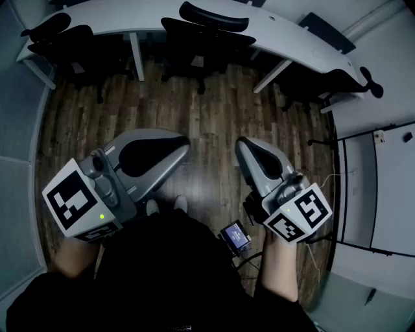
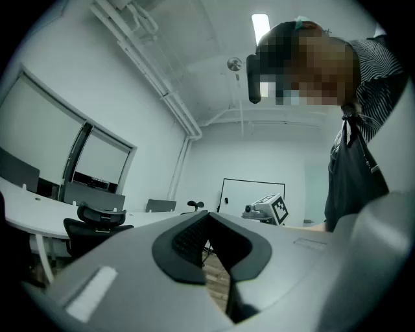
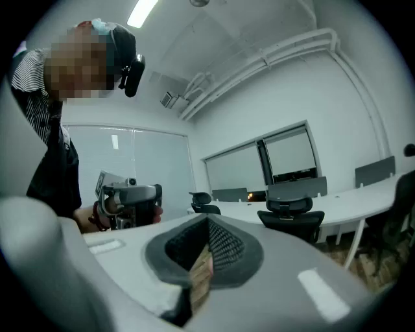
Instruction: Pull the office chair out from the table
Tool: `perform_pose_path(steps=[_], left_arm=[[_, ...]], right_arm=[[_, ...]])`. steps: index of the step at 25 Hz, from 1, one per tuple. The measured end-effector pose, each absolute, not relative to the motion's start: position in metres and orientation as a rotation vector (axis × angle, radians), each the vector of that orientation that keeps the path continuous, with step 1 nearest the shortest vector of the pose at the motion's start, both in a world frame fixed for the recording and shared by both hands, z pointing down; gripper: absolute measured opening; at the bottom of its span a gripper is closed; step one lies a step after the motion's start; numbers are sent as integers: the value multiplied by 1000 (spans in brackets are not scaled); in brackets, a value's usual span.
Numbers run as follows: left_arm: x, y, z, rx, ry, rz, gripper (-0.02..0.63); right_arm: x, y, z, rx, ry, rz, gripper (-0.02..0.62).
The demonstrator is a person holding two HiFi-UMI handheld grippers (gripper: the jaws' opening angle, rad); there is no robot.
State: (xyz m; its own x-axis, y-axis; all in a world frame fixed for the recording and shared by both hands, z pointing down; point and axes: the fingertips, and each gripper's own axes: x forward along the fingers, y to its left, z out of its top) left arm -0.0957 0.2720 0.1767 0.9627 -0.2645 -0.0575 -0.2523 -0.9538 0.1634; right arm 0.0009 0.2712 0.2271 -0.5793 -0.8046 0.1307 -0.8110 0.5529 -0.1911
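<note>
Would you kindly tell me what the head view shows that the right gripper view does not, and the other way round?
Only the head view: the person's shoes and a small lit screen at the waist. Only the right gripper view: ceiling pipes, a ceiling light and wall windows. Both: the curved white table, black office chairs tucked under it, the left gripper and the right gripper, both shut.

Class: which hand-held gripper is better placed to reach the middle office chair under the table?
Right, narrowly. Both are shut and equally far back, but the right hand-held gripper aims nearer the middle office chair; the left hand-held gripper angles aside.
</note>
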Motion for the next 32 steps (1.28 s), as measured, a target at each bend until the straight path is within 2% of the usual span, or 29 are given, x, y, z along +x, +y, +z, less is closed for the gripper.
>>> perform_pose_path(steps=[3,7,10,16,22,32], left_arm=[[-95,269,178,2954,-459,-100,3],[-87,273,200,2987,-531,82,2],[-76,271,204,2943,-536,36,0],[-47,259,209,2927,-599,28,0],[-11,271,214,3104,-639,217,2],[12,256,212,3040,-534,247,2]], right_arm=[[1,272,225,1422,-2750,352,0],[-7,279,226,1384,-2720,281,0],[-8,283,227,1373,-2706,240,2],[32,285,224,1409,-2709,256,2],[78,283,231,1451,-2811,305,2],[107,261,234,1458,-2891,398,2]])
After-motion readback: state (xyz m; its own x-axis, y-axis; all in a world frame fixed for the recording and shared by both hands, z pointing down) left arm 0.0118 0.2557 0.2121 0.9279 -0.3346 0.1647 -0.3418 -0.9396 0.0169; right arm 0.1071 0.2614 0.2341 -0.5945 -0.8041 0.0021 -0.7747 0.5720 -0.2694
